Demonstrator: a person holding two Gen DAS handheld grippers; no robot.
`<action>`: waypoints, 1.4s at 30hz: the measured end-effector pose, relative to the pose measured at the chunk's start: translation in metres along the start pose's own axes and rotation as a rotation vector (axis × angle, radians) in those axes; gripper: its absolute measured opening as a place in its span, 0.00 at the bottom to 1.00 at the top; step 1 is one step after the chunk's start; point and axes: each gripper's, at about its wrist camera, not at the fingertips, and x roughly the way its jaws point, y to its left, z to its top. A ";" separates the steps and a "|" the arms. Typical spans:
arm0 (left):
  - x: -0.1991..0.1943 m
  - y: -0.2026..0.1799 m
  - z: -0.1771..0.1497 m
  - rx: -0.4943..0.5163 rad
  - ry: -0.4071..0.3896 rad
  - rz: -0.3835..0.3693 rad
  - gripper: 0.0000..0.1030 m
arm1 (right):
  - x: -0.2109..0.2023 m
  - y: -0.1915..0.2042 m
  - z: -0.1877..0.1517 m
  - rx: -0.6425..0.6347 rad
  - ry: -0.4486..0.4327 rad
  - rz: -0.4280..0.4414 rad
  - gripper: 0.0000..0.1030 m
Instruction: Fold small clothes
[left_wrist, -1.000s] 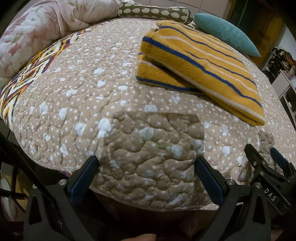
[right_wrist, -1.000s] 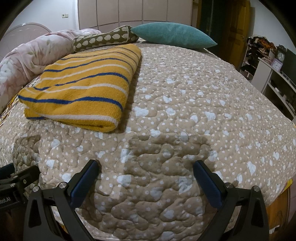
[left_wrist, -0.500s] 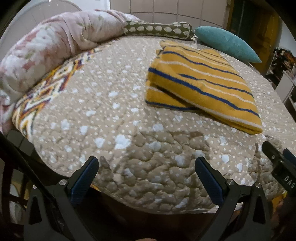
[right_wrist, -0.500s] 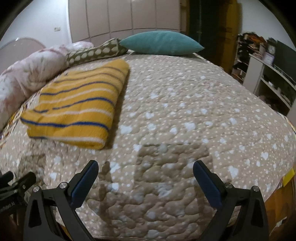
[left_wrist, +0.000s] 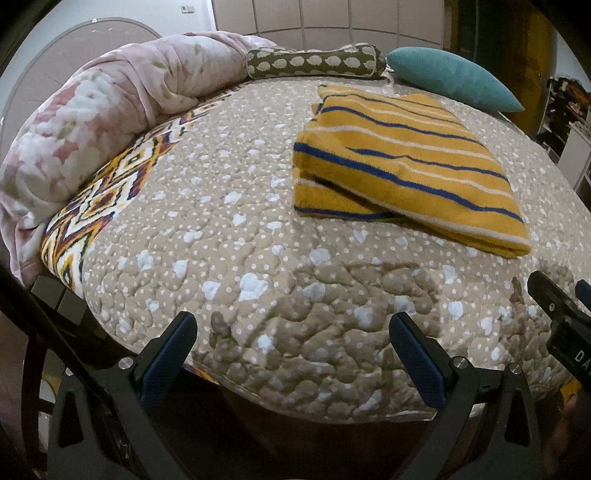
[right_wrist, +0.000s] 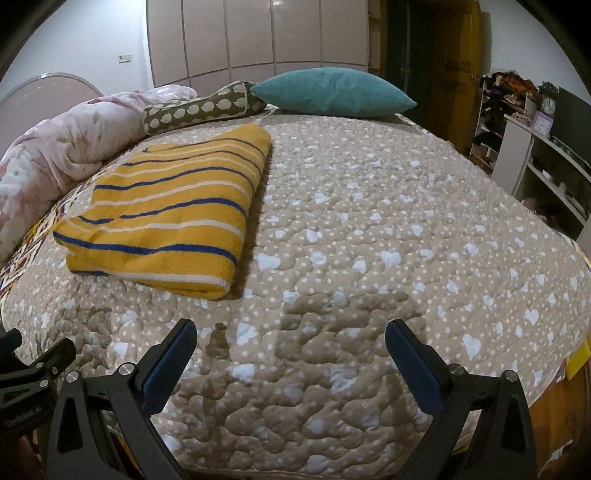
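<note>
A yellow towel-like cloth with blue and white stripes (left_wrist: 402, 162) lies folded on the bed, right of centre in the left wrist view and at the left (right_wrist: 166, 206) in the right wrist view. My left gripper (left_wrist: 291, 339) hangs open over the bed's near edge, well short of the cloth, with nothing between its fingers. My right gripper (right_wrist: 288, 343) is open too, empty, near the same edge and to the right of the cloth. Each gripper shows at the other view's edge.
The bed carries a beige quilt (right_wrist: 388, 240) with white dots and hearts. A pink floral duvet (left_wrist: 96, 125) is bunched along the left, with a sheep-print bolster (left_wrist: 314, 64) and a teal pillow (right_wrist: 332, 92) at the head. White shelves (right_wrist: 546, 170) stand at the right.
Both grippers have drawn back and up from the bed, so the folded cloth sits farther away in both views. The cloth has not moved and both grippers stay open.
</note>
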 end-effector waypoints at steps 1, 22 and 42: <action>0.001 0.000 0.000 0.000 0.002 0.000 1.00 | 0.001 -0.001 0.000 0.004 0.003 0.001 1.00; 0.010 0.001 -0.002 -0.011 0.042 -0.038 1.00 | 0.005 0.007 -0.002 -0.016 0.004 0.003 1.00; 0.029 0.011 0.061 -0.008 -0.021 -0.064 0.99 | 0.015 0.022 0.048 -0.064 -0.029 0.064 1.00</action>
